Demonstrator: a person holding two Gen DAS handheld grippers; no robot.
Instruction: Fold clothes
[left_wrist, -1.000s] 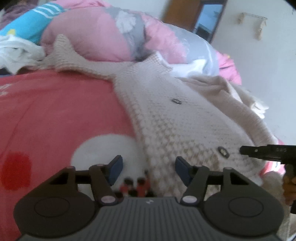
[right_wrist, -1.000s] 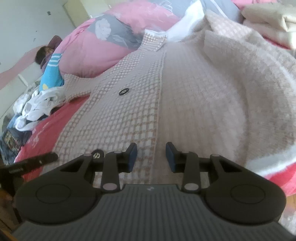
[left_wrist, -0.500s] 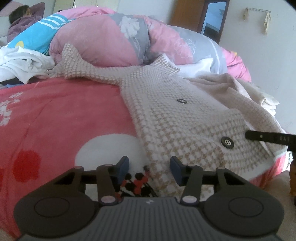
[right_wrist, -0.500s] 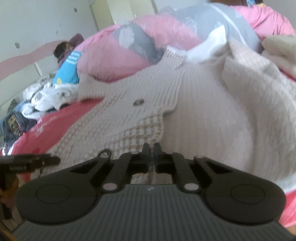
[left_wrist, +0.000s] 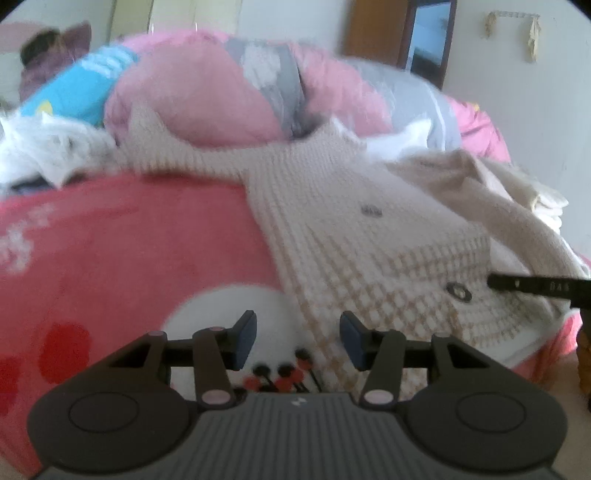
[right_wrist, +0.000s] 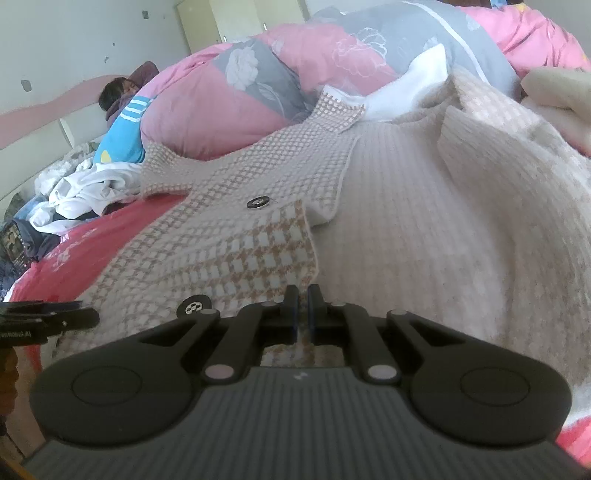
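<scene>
Since a second ago the right gripper (right_wrist: 303, 310) went from gaping over the cardigan (right_wrist: 424, 221) to pinched tight on its checked front edge, which now puckers up between the pads. Left gripper (left_wrist: 298, 341) narrowed a bit and sits roughly half open, holding nothing, with the cardigan's side edge lying between its fingertips toward the 3 o'clock one. Pink quilt (left_wrist: 207, 92) is bunched at 12 o'clock with one sleeve draped against it, white laundry (left_wrist: 48, 151) at 10, all on the red blanket (left_wrist: 122, 236).
</scene>
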